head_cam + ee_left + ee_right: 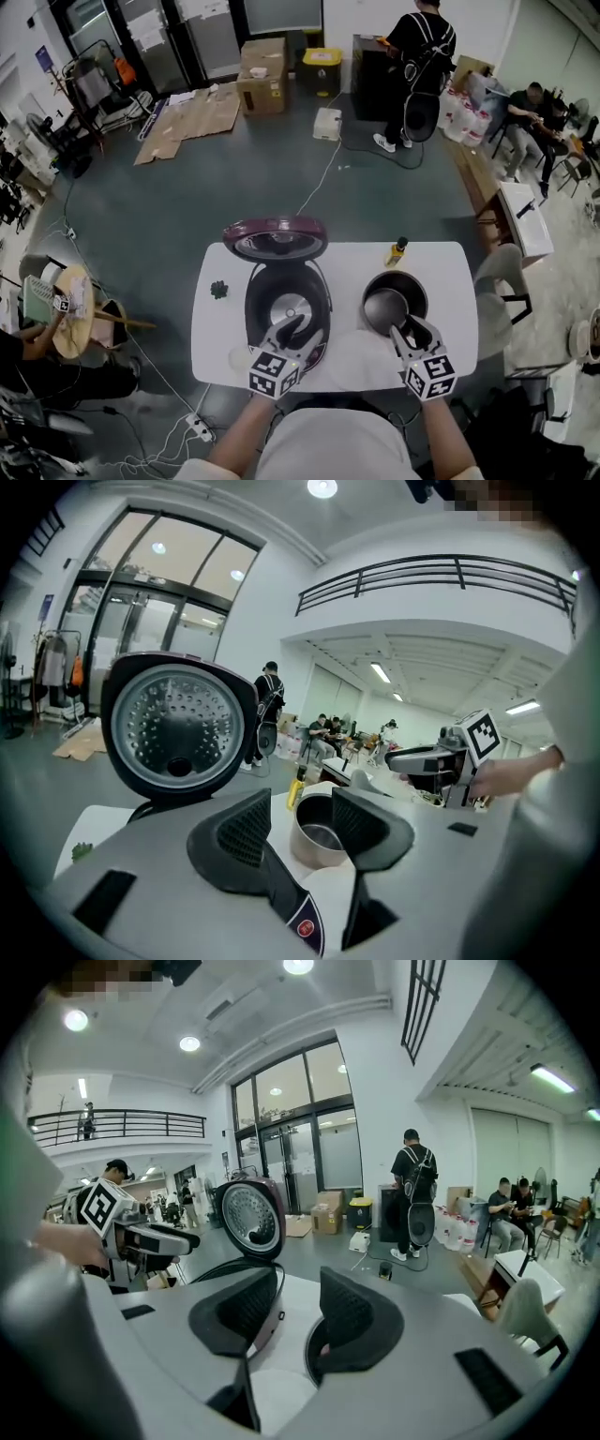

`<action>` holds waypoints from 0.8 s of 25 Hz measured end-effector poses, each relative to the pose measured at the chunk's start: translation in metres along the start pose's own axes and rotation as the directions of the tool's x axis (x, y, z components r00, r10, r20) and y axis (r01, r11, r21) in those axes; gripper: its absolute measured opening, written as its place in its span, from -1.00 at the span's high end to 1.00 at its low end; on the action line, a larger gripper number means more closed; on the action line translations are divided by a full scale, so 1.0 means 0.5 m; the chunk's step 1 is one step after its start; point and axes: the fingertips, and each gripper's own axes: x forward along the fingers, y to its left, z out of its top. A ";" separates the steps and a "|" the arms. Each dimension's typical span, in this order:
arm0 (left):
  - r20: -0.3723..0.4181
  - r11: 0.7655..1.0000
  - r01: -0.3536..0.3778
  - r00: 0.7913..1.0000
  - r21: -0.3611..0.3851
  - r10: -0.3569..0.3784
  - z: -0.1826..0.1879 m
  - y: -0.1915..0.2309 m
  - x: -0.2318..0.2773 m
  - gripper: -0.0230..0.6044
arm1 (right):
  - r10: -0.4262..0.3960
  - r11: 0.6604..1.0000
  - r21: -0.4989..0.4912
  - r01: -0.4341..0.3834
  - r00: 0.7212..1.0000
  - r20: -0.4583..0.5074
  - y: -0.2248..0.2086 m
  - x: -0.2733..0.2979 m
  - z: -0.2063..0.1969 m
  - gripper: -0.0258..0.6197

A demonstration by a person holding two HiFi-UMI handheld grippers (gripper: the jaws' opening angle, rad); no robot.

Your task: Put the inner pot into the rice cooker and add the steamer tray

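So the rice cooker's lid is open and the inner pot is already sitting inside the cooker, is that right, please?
Not quite. The lid is open, but the inner pot stands on the table to the right of the rice cooker, not inside it. The head view shows this.
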 end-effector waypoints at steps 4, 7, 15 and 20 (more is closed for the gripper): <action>-0.034 0.998 0.061 0.998 0.010 -0.061 -0.001 -0.001 0.046 0.23 | -0.057 0.998 0.013 0.058 0.998 -0.019 -0.031 0.007 -0.007 0.39; -0.059 0.995 0.100 0.993 -0.004 -0.100 -0.007 -0.010 0.089 0.23 | -0.099 0.994 0.036 0.100 0.995 -0.034 -0.070 0.008 -0.021 0.39; -0.096 0.991 0.127 0.987 -0.050 -0.132 -0.013 -0.049 0.182 0.23 | -0.129 0.989 0.065 0.135 0.987 -0.095 -0.147 -0.001 -0.067 0.39; -0.132 0.991 0.111 0.984 -0.068 -0.119 -0.041 -0.073 0.250 0.23 | -0.109 0.990 0.078 0.119 0.986 -0.125 -0.198 0.013 -0.101 0.39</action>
